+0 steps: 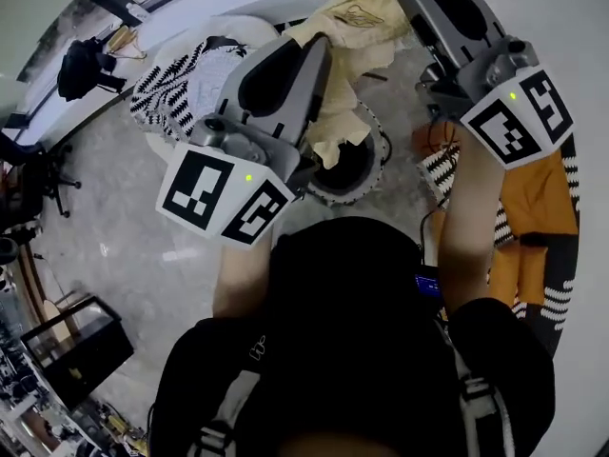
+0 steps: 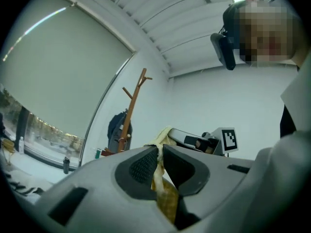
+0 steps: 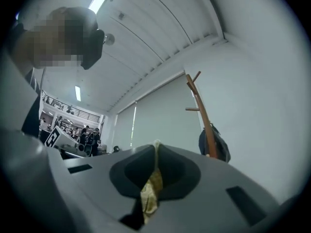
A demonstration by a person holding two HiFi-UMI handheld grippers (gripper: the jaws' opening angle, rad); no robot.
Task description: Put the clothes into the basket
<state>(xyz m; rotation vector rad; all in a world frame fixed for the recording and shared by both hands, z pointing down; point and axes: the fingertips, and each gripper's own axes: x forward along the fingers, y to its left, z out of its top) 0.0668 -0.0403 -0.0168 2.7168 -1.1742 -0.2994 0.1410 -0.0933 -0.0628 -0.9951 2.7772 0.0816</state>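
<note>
Above basket (image 1: 379,150): I held the shirt (image 1: 347,27) up; not yet inside.
Left gripper (image 2: 159,150): clamped on one shirt edge.
Right gripper (image 3: 155,147): clamped on the other edge.
Remaining: striped clothes (image 1: 176,84) and orange cloth (image 1: 538,193) lay outside, I judged.

Coat stand (image 3: 201,115), apparently speckled grey floor (image 1: 124,217)

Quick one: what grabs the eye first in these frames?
A pale yellow cloth garment, held up at top centre of the head view with the left tongs and right tongs both shut on it. Below it on the floor sits a round dark basket with a patterned rim; a black-and-white zigzag cloth lies to its left, an orange garment to its right.
</note>
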